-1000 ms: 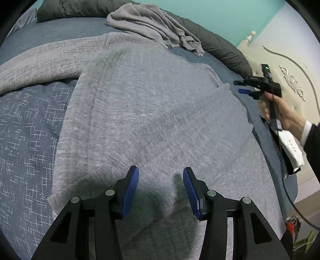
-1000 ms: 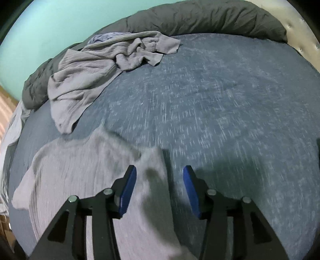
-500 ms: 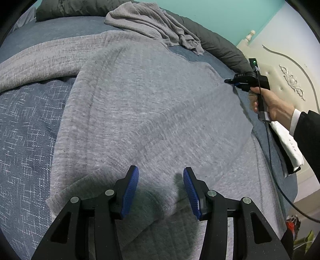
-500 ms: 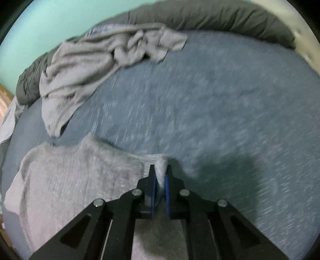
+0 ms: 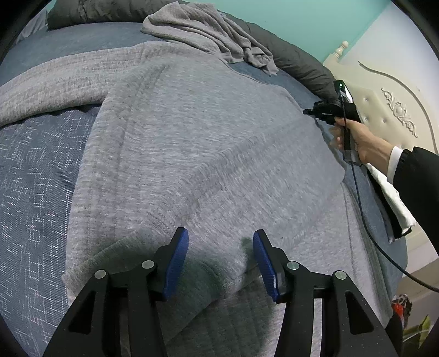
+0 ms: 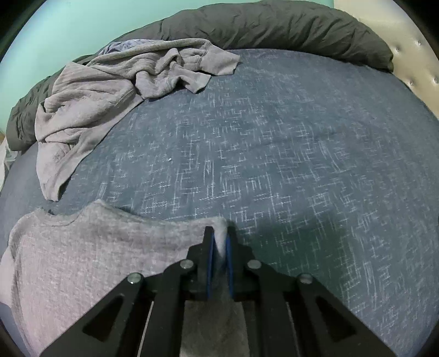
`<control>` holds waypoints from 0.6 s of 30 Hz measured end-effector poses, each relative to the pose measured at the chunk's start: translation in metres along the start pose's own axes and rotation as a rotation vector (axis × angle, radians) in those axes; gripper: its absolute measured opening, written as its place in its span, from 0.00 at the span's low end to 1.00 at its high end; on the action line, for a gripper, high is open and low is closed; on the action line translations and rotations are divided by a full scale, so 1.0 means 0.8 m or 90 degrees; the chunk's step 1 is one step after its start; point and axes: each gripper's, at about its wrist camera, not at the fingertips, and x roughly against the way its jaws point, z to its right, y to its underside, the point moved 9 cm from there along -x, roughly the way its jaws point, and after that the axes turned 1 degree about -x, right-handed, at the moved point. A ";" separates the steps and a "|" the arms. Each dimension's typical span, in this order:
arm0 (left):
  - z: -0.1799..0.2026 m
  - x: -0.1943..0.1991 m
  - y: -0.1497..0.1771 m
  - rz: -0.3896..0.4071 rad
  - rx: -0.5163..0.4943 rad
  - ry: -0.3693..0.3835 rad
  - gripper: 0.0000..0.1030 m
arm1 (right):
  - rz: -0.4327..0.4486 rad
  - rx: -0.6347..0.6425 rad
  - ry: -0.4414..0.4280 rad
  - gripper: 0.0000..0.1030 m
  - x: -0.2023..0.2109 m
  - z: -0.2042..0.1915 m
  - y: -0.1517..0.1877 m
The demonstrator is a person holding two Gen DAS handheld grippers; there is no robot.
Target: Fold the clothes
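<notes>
A grey knit sweater [image 5: 197,142] lies spread flat on the blue bed, one sleeve [image 5: 55,85] stretched out to the left. My left gripper [image 5: 221,250] hovers open just above the sweater's near hem, nothing between its blue pads. My right gripper [image 6: 219,241] is shut on the sweater's shoulder corner [image 6: 221,229], which bunches up between the pads. From the left wrist view, that right gripper [image 5: 308,111] sits at the sweater's far right edge, held by a hand [image 5: 362,140] in a dark sleeve.
A second crumpled grey garment [image 6: 115,90] lies in a heap at the head of the bed [image 6: 301,153], against a dark grey duvet roll [image 6: 274,24]. A cream headboard [image 5: 395,109] rises at the right. A black cable [image 5: 365,219] trails from the right gripper.
My right gripper went from open to shut on the sweater's shoulder corner and has drawn it slightly forward. The left gripper stays open over the hem, barely moved.
</notes>
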 end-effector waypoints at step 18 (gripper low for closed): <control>0.003 0.000 -0.001 0.001 0.008 0.002 0.55 | -0.002 0.012 -0.112 0.25 0.127 -0.002 0.133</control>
